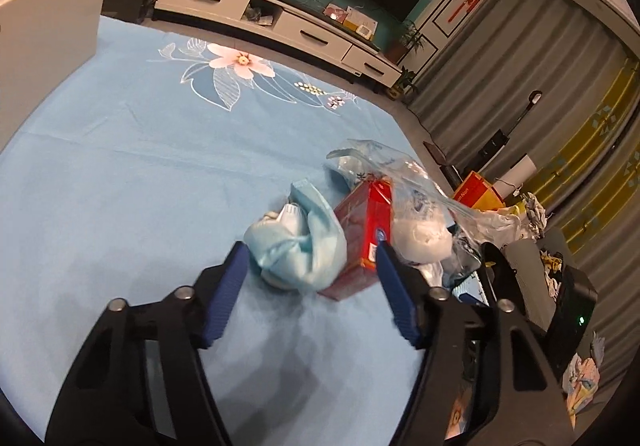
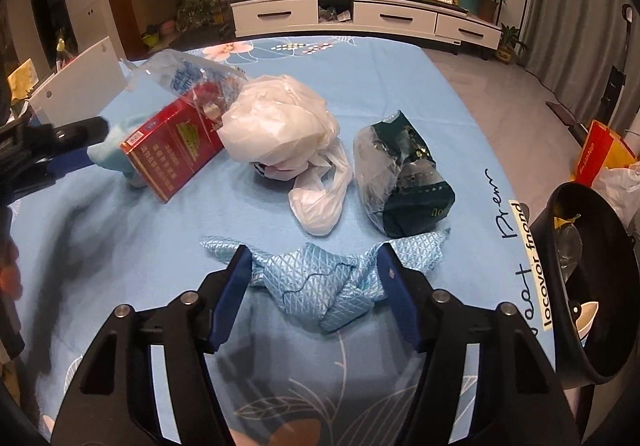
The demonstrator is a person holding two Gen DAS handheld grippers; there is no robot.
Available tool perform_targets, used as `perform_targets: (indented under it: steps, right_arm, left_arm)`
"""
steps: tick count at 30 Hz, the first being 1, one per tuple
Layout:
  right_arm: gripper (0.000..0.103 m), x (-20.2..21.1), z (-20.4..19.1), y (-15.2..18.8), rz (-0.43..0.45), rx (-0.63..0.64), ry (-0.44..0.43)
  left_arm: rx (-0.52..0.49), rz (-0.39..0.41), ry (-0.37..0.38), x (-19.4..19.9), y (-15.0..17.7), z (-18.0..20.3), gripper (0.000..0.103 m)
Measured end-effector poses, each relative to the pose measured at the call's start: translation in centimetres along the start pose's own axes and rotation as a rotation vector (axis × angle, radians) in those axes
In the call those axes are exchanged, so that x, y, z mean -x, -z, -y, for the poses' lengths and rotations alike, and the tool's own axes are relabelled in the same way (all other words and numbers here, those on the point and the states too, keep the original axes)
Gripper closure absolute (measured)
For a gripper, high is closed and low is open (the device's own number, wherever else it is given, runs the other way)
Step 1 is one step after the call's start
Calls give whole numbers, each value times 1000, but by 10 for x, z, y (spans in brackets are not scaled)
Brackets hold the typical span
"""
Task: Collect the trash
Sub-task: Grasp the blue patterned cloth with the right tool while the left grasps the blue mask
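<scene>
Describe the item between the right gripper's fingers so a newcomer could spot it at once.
On the blue flowered tablecloth, look at the edge nearest the camera, beside the black bin. There, between the fingers of the right gripper, lies a crumpled wrapper. It alone is shiny pale blue with a diamond pattern; the white plastic bag and dark green packet lie further back.

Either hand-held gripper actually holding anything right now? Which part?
Nothing is clearly held. The left hand-held gripper brackets the crumpled blue mask and red box; the right hand-held gripper straddles the blue patterned wrapper, its fingers apparently not yet pressing.
</scene>
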State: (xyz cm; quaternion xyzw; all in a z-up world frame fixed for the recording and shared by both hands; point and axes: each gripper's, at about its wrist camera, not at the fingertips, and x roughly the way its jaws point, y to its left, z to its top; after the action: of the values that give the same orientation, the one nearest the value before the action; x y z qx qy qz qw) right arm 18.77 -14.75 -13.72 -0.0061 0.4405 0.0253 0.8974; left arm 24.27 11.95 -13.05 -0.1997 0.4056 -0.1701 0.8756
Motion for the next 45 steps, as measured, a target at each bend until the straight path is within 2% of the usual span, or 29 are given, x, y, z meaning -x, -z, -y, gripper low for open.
perform_targets:
  steps: [5, 8, 15, 24, 35, 45]
  right_arm:
    - [60, -2, 4, 1, -1, -1, 9]
    - [64, 2, 6, 3, 1, -16, 10]
    - [66, 27, 10, 14, 27, -62, 13]
    - [66, 72, 19, 33, 80, -113, -10]
    - [66, 132, 42, 57, 149, -177, -15]
    - [66, 172, 68, 76, 214, -228, -6]
  left_arm:
    - [29, -19, 23, -12, -1, -5, 79]
    - [27, -14, 34, -8, 2, -6, 87]
    - [39, 10, 18, 16, 17, -3, 87]
    - [46, 30, 31, 68, 50, 6, 87]
    - [-32, 21, 62, 111, 88, 55, 87]
    - [-115, 2, 54, 118, 108, 101, 87]
